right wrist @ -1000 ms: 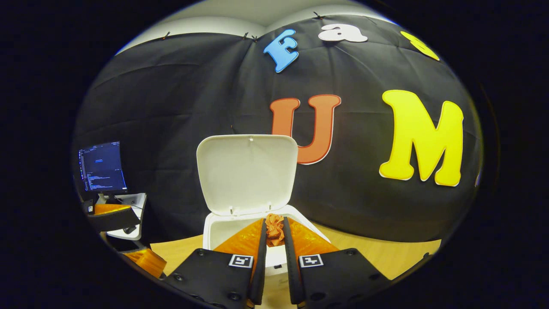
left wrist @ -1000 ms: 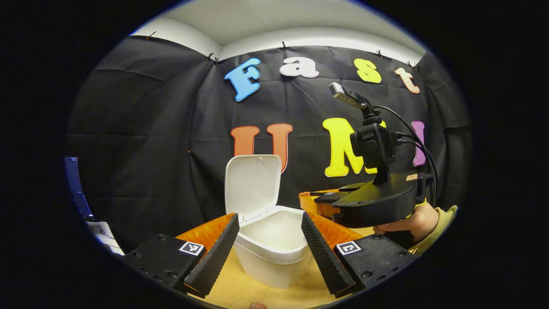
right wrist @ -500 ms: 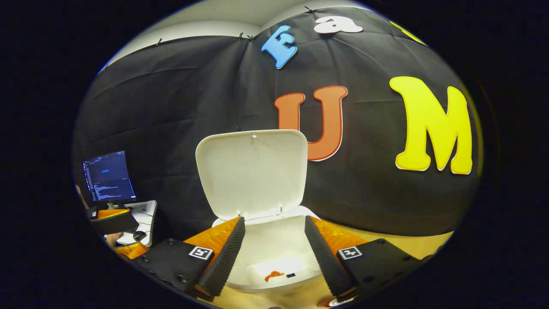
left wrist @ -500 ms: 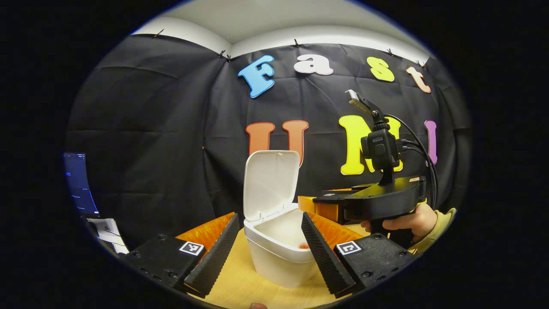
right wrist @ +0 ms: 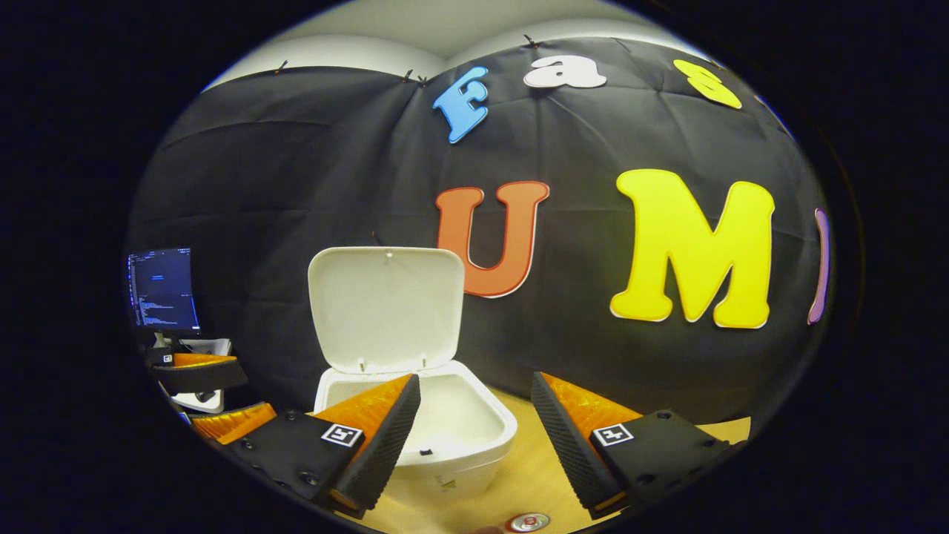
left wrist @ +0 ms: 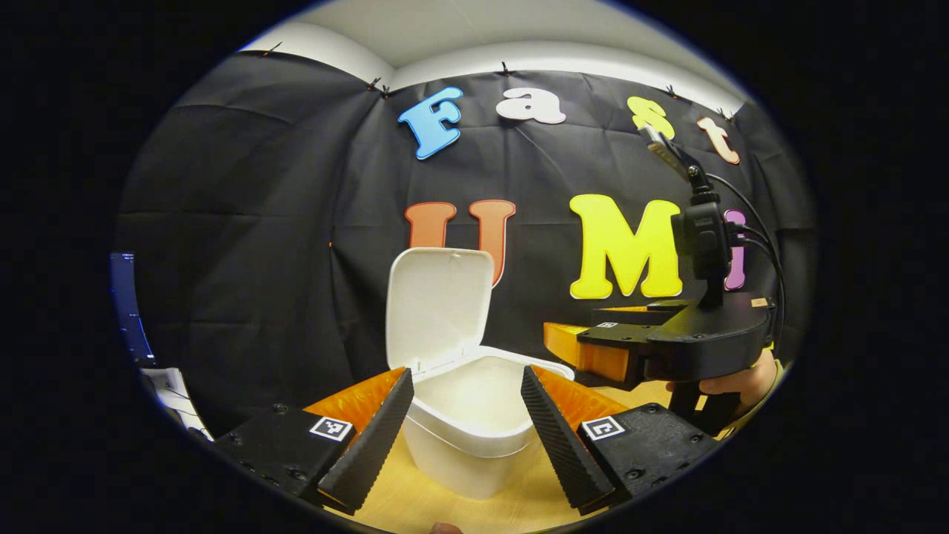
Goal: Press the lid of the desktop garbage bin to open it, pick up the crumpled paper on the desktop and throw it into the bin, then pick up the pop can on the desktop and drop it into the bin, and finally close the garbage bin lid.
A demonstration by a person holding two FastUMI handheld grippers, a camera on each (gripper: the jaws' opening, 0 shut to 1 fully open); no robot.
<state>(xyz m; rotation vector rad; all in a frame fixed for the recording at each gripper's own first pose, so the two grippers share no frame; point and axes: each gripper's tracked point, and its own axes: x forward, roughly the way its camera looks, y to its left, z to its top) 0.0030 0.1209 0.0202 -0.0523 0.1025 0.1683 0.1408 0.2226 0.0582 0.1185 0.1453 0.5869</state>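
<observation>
The white desktop bin (left wrist: 460, 463) stands on the wooden desk with its lid (left wrist: 439, 308) raised upright. My left gripper (left wrist: 467, 372) is open, its fingers on either side of the bin's mouth with nothing between them. To the bin's right, a hand (left wrist: 734, 380) holds my right gripper (left wrist: 586, 348) level, a little above the rim. In the right gripper view the bin (right wrist: 437, 475) sits left of centre under its lid (right wrist: 385, 308), and my right gripper (right wrist: 475, 380) is open and holds nothing. The pop can (right wrist: 528, 522) shows its top at the bottom edge.
A lit monitor (right wrist: 159, 289) stands on a white stand at the far left, beyond the left gripper (right wrist: 222, 397). The black cloth wall closes the back. Bare wooden desk (right wrist: 519, 475) lies to the right of the bin.
My right gripper opened and let the orange crumpled paper fall into the bin, then drew off to the bin's right. The left gripper stayed open near the bin.
</observation>
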